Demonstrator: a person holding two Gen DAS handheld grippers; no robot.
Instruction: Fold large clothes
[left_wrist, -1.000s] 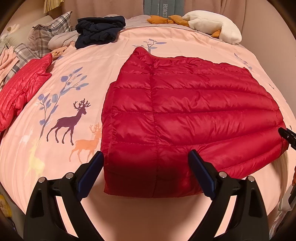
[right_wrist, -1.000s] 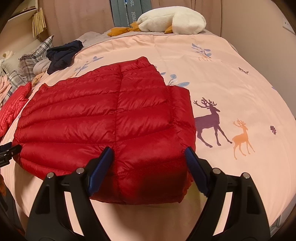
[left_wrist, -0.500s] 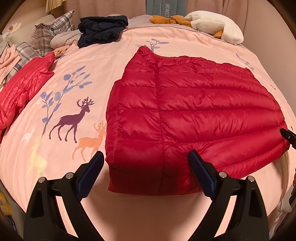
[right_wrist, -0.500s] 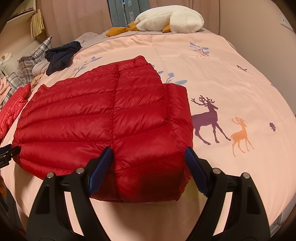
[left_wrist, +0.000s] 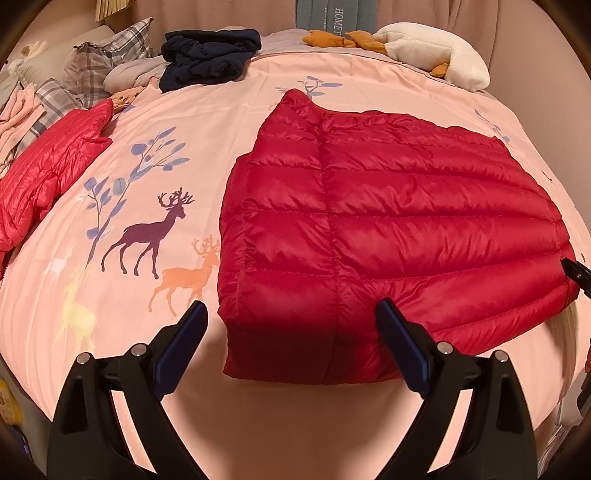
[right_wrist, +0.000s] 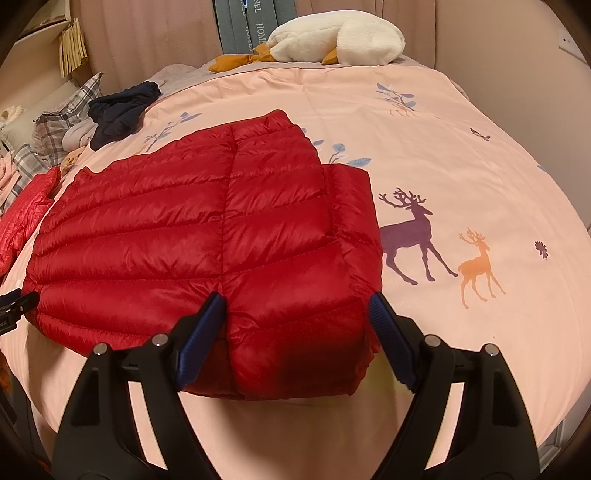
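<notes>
Little is changing since the earlier frames: the jacket (left_wrist: 388, 229) is sitting slightly farther right in the left view, and both hands are staying put. It is lying flat on the bed (left_wrist: 207, 122), sleeves apparently tucked in. The left hand-held gripper (left_wrist: 291, 325) and right hand-held gripper (right_wrist: 295, 317) are hanging released over its near corners (nothing is being pinched). Judging by this, the next fold is pending, calling for pinching the near hem and carrying it toward the collar.

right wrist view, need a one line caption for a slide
Open right gripper poised over the near edge of a folded red jacket on a pink deer-print bed.
</notes>
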